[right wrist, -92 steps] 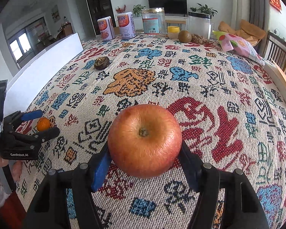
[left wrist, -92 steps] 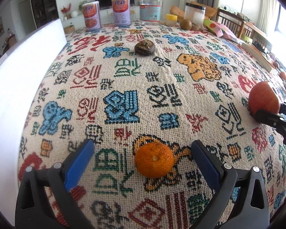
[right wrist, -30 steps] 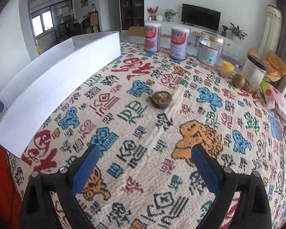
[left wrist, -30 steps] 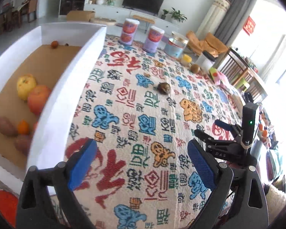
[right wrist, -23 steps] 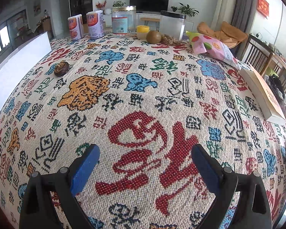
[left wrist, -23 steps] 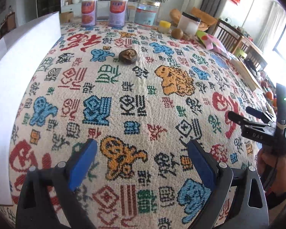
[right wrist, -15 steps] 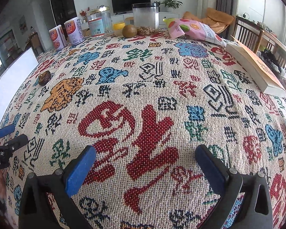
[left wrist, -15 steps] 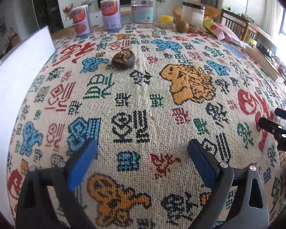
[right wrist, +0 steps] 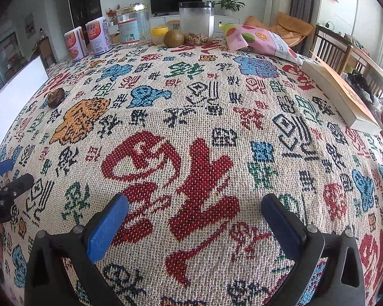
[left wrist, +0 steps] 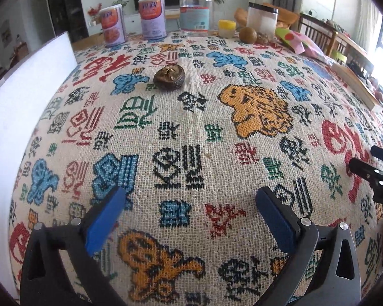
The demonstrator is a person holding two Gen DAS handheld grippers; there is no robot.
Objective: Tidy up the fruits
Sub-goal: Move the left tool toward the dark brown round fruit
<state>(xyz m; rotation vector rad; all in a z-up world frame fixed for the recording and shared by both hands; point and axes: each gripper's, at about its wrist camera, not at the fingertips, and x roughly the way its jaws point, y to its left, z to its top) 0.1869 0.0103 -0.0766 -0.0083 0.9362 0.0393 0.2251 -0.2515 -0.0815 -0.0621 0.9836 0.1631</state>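
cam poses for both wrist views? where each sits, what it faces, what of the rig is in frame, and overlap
Left wrist: on the left gripper, angled down over the patterned tablecloth; its opening jaws are empty, right gripper at the right edge.
Right wrist: on the right gripper, same tilt, empty open jaws; left gripper at the left edge.
Shared: dark wrinkled fruit, white box wall, far-edge jars.

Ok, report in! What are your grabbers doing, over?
Left gripper opening, nothing between jaws. Right gripper open, empty. Dark wrinkled fruit lies ahead on cloth, beside white box wall. Path clear.
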